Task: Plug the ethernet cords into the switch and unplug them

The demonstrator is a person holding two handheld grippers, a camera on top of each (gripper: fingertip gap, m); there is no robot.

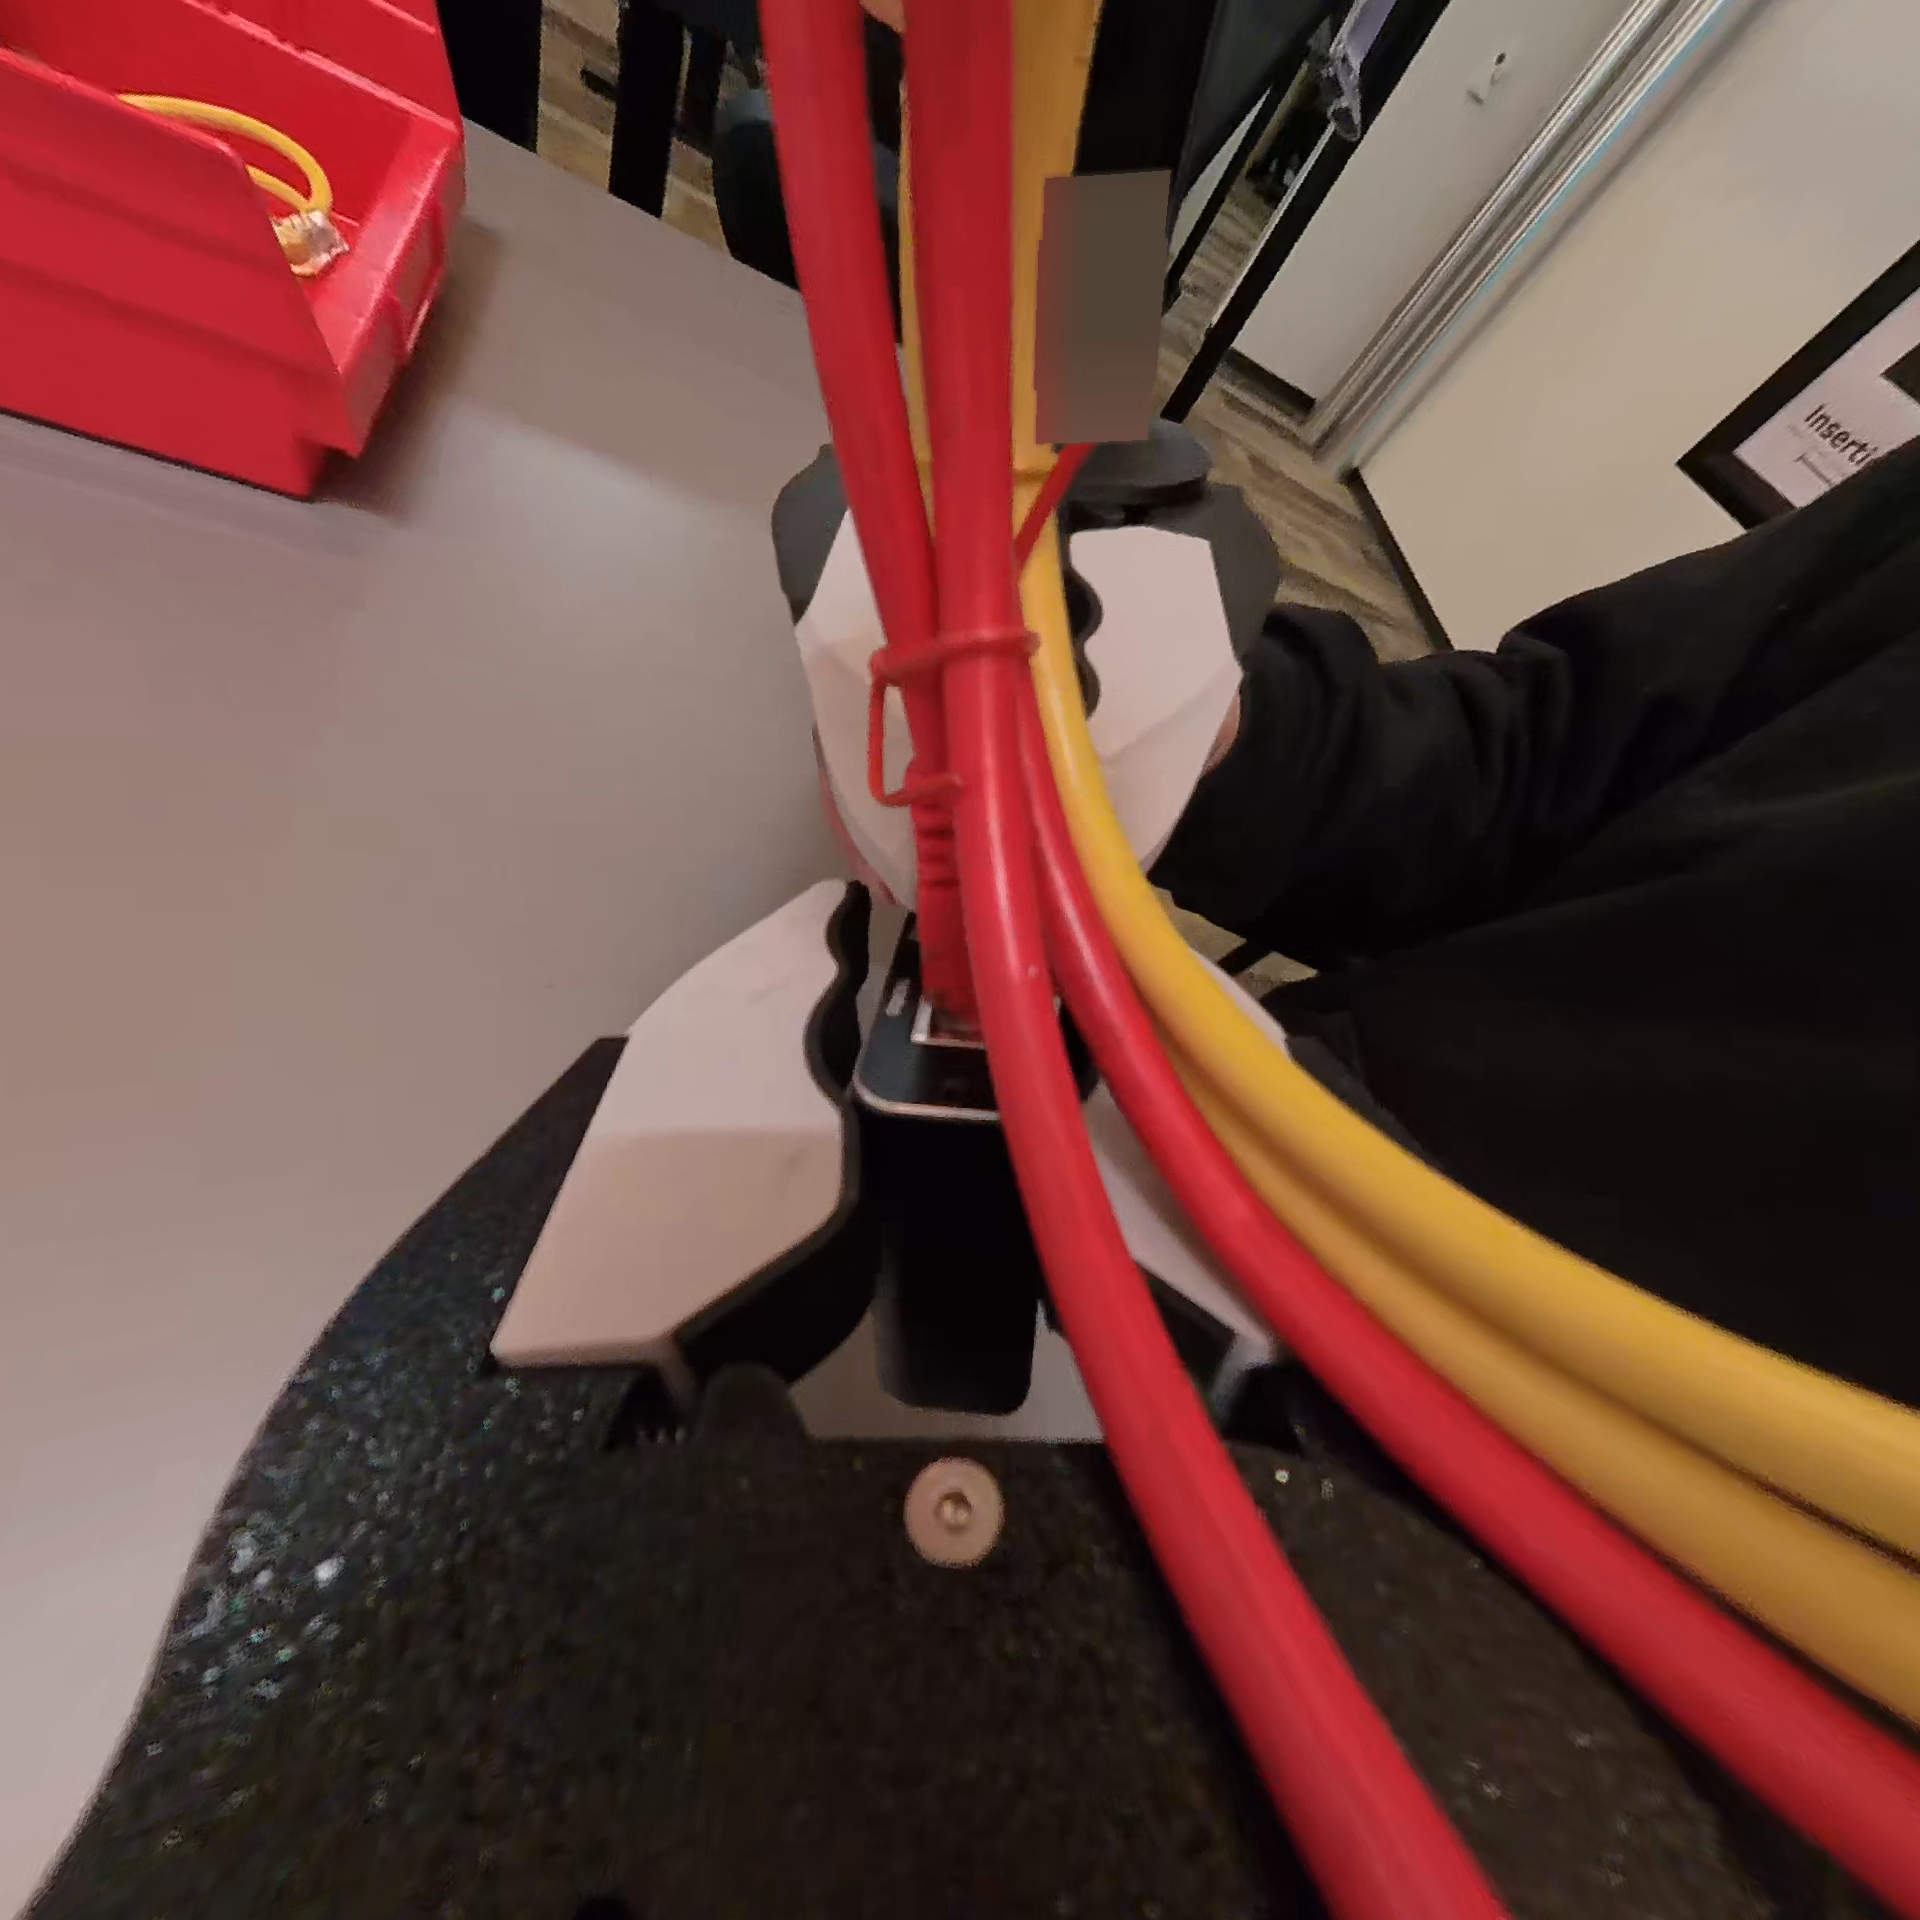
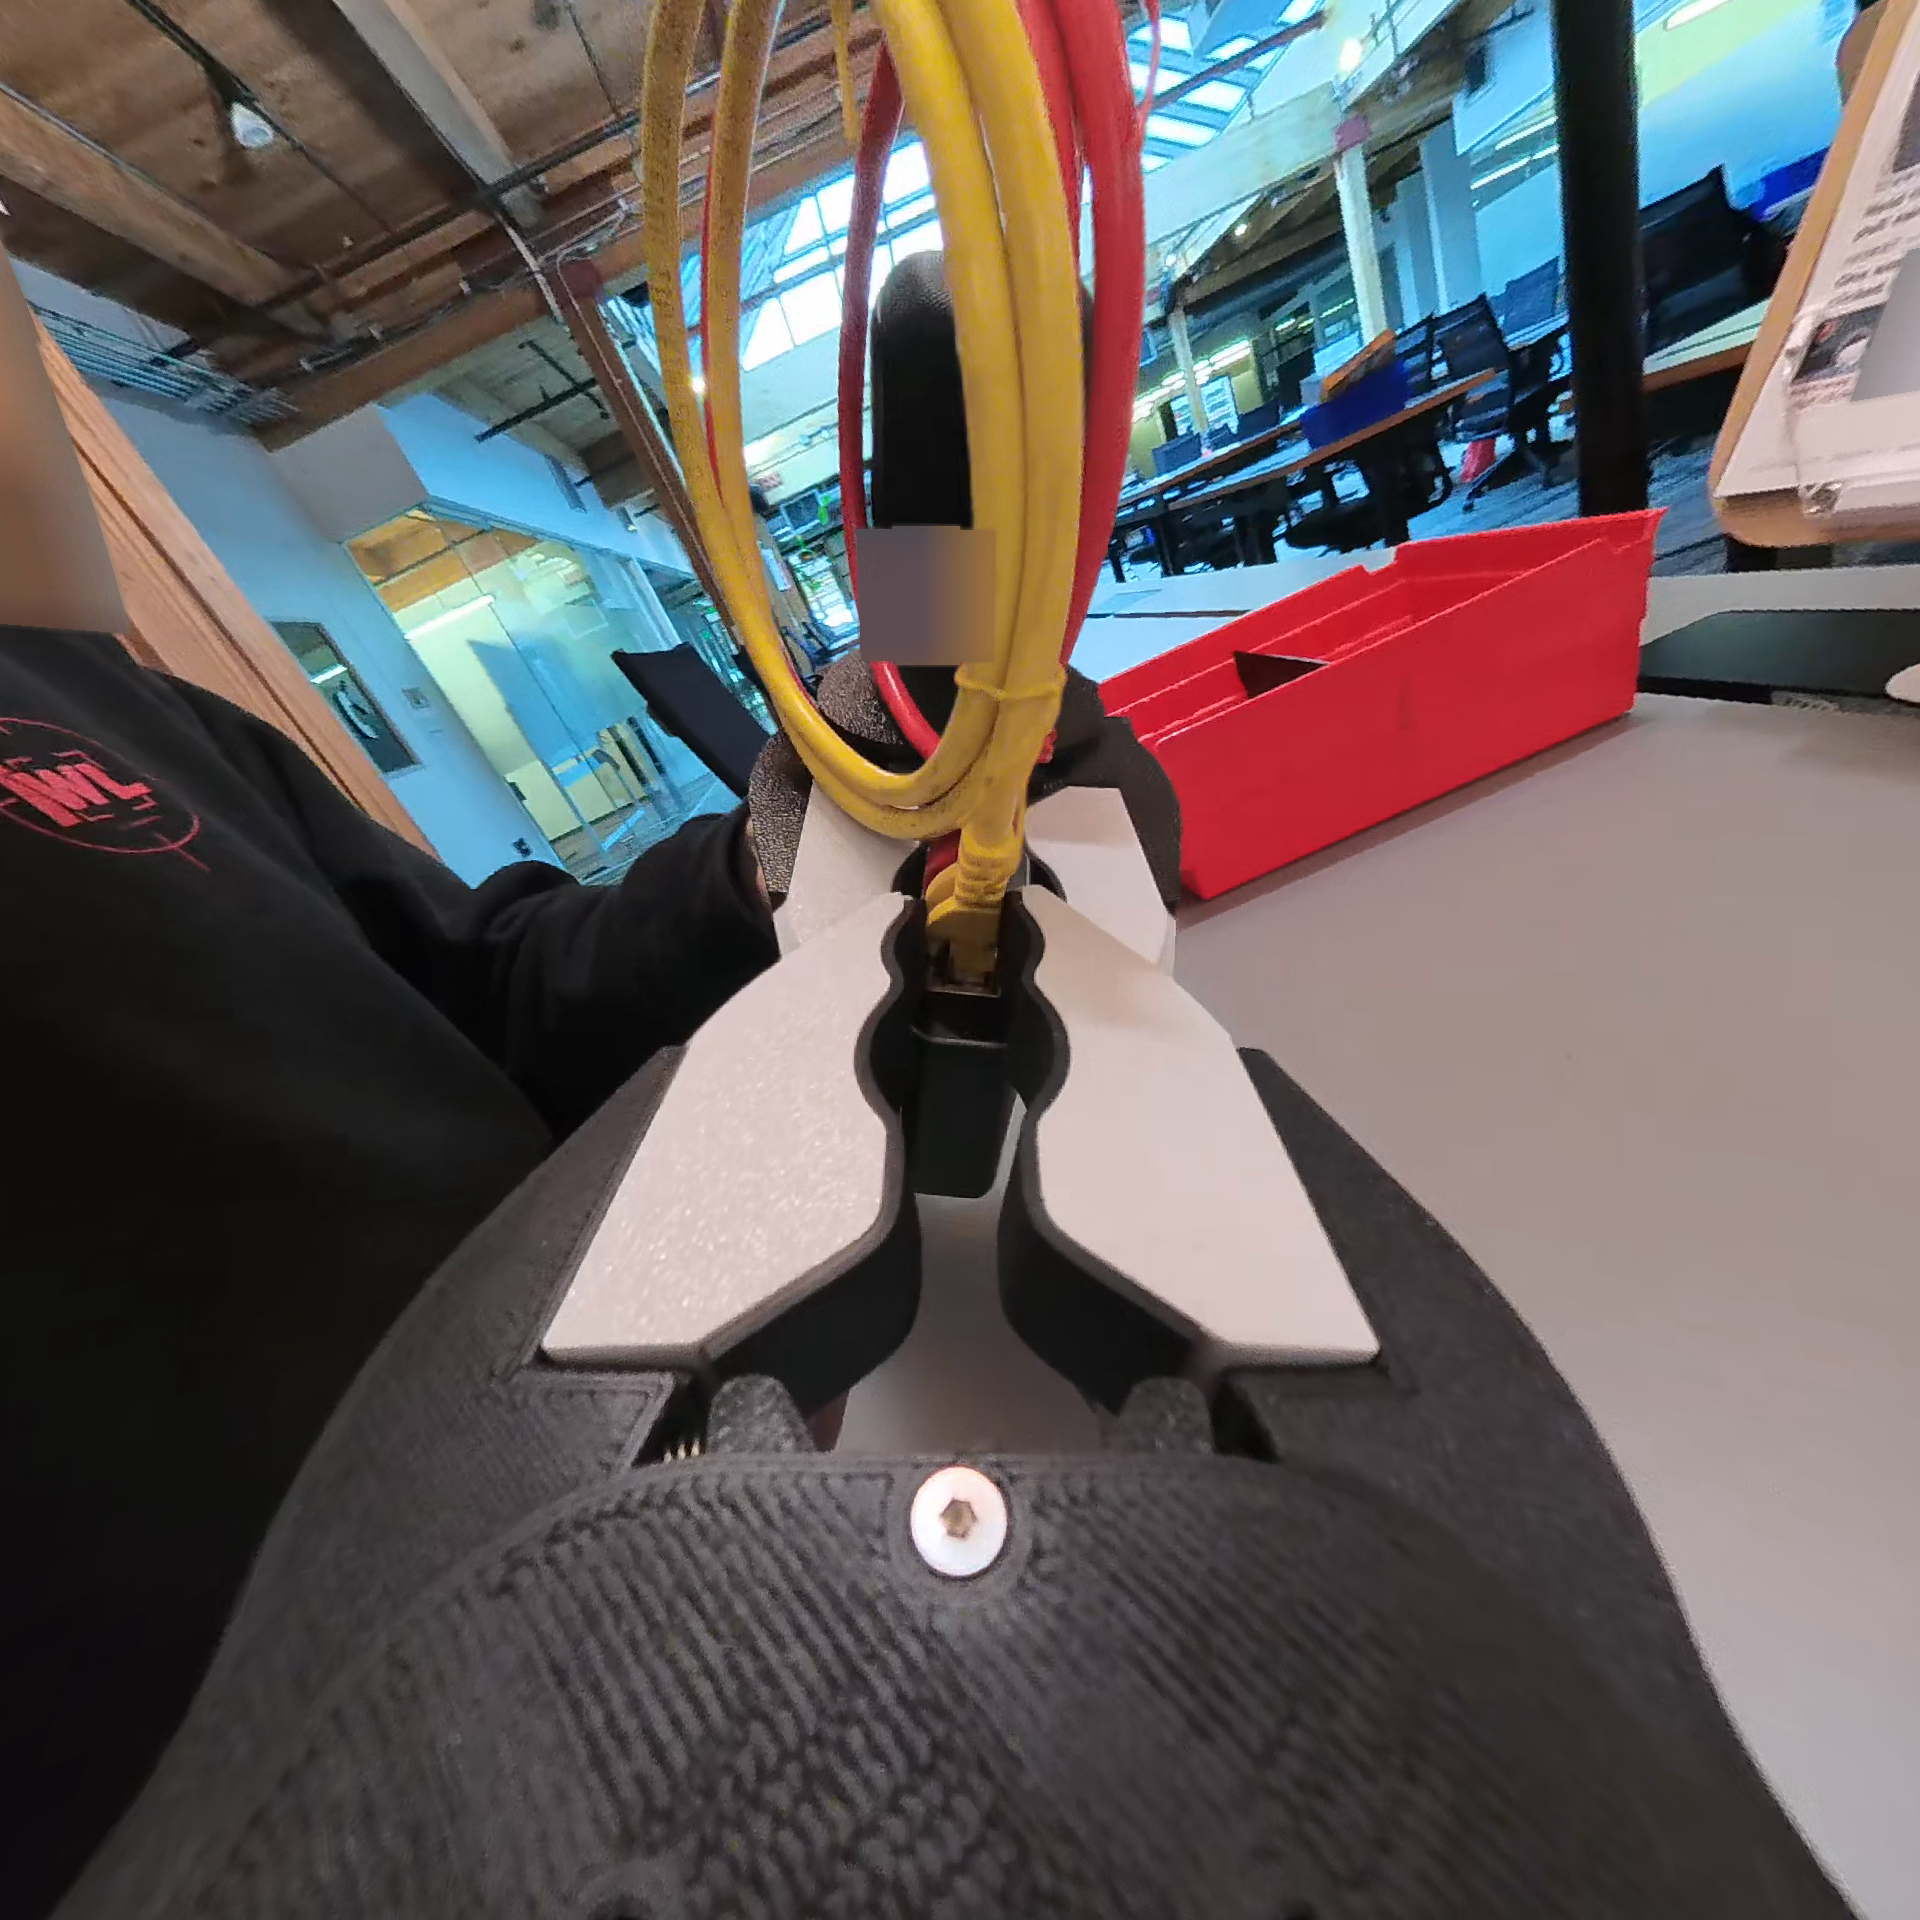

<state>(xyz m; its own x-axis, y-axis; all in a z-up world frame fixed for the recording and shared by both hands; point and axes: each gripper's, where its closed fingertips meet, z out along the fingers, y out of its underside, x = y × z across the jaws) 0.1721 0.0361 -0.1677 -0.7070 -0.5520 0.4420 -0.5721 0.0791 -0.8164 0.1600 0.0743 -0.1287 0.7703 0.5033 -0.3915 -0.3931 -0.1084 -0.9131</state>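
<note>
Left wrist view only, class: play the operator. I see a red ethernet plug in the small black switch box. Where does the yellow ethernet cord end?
Observer: In the right wrist view, the yellow ethernet cord ends in a plug seated in a port of the small black switch box.
Operator: Is the right gripper holding anything?
Observer: Its white fingers close on that switch box from both sides.
Operator: Is the yellow cord loose?
Observer: No, a thin yellow tie bundles its loops above the plug.
</note>
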